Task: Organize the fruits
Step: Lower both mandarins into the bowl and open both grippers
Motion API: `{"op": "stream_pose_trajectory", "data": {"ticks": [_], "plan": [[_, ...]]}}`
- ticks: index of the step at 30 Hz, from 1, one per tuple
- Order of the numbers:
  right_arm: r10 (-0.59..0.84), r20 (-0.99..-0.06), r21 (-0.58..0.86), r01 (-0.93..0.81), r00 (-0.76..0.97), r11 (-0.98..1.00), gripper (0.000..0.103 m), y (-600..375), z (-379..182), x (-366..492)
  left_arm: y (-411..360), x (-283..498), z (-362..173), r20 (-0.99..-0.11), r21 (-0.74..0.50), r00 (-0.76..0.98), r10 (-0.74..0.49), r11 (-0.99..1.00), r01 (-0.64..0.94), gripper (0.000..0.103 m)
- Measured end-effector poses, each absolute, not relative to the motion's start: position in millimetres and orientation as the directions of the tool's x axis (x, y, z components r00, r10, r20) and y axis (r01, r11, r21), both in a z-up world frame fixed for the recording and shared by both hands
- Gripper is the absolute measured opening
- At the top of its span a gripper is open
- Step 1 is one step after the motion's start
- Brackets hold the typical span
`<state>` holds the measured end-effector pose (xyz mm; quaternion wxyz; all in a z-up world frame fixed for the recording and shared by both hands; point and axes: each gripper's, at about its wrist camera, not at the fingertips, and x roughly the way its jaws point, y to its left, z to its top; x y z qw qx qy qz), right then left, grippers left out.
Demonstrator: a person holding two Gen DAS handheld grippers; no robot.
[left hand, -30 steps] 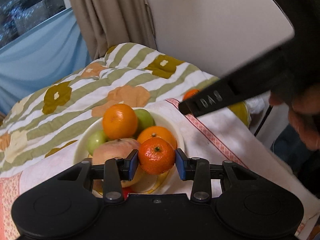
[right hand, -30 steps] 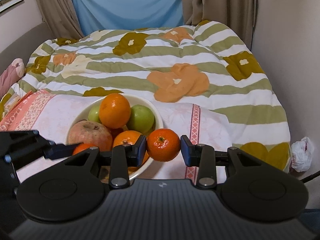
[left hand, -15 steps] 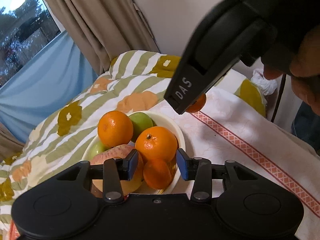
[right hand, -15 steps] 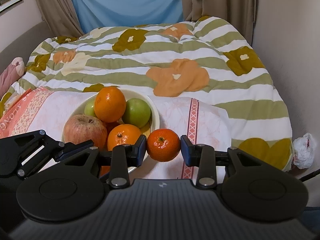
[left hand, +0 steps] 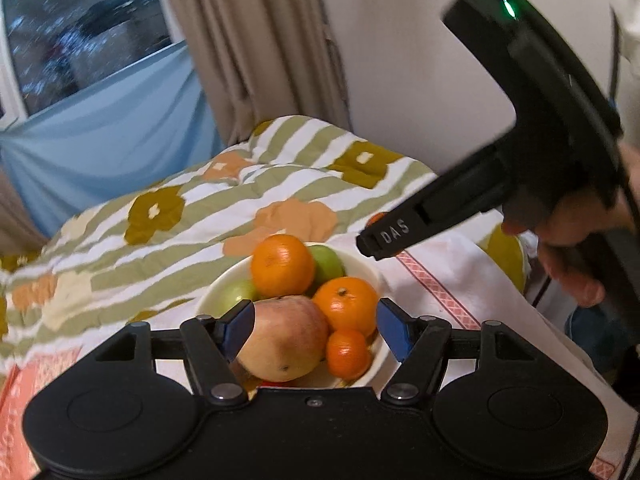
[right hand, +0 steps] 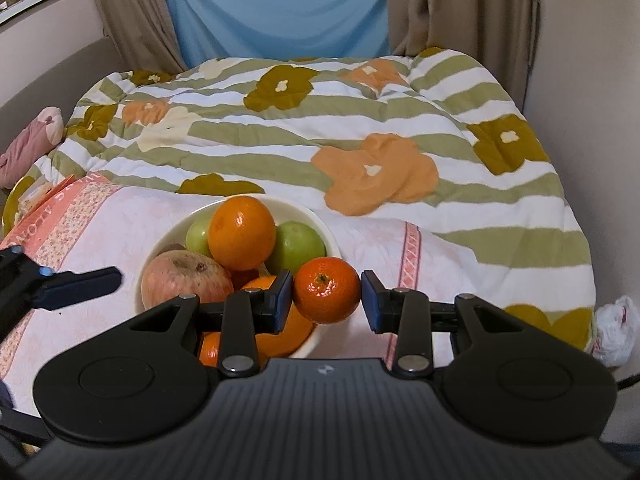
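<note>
Currently, the right claw [right hand: 327, 296] grips a small orange tangerine [right hand: 327, 290] between its blue pads, holding it just above the near right rim of the round cream bowl [right hand: 330, 236]. The left claw [left hand: 316, 330] stands open; its jaws have just been opening, and nothing is pressed between its pads. Its blue pads sit apart on either side of the fruit pile, above the near part of the bowl.

The bowl rests on a pink-and-white patterned cloth [right hand: 100, 232] spread over a bed covered by a green-striped quilt with orange and olive flowers [right hand: 360, 132]. Inside the bowl, a large red-yellow apple [left hand: 284, 338] lies nearest in the left wrist view. To its right sit a medium orange with a stem mark [left hand: 346, 306] and, nearer, a small orange mandarin [left hand: 348, 354]. A large round orange [left hand: 282, 265] lies on top at the far side, flanked by two green apples [right hand: 300, 244].

A person's hand [left hand: 572, 248] holds the right claw's handle at the right of the left wrist view. Beige curtains [right hand: 460, 8] and a blue sheet [right hand: 280, 8] hang beyond the bed.
</note>
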<state>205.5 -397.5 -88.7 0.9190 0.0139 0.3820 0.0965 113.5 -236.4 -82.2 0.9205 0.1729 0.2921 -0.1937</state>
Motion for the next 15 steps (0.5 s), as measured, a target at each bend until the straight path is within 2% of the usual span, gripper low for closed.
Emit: {"op": "stream_pose_trajectory", "data": {"ticks": [11, 12, 13, 15], "plan": [[0.188, -0.701, 0.086, -0.18, 0.688, 0.98, 0.054, -385.8, -108.8, 232.3, -205.9, 116.7, -77.1, -0.618, 0.164, 0.763, -0.19, 0.918, 0.362, 0.072], [0.192, -0.697, 0.09, -0.182, 0.691, 0.979, 0.06, -385.1, -110.1, 233.4, -203.8, 118.4, -77.2, -0.62, 0.163, 0.762, -0.185, 0.92, 0.356, 0.072], [0.197, -0.698, 0.094, -0.185, 0.688, 0.978, 0.071, -384.6, -111.2, 234.5, -202.7, 118.7, -77.5, -0.622, 0.162, 0.762, -0.181, 0.922, 0.351, 0.072], [0.203, -0.705, 0.102, -0.186, 0.68, 0.977, 0.075, -383.7, -114.2, 236.7, -200.6, 119.1, -77.3, -0.626, 0.16, 0.761, -0.172, 0.926, 0.342, 0.072]]}}
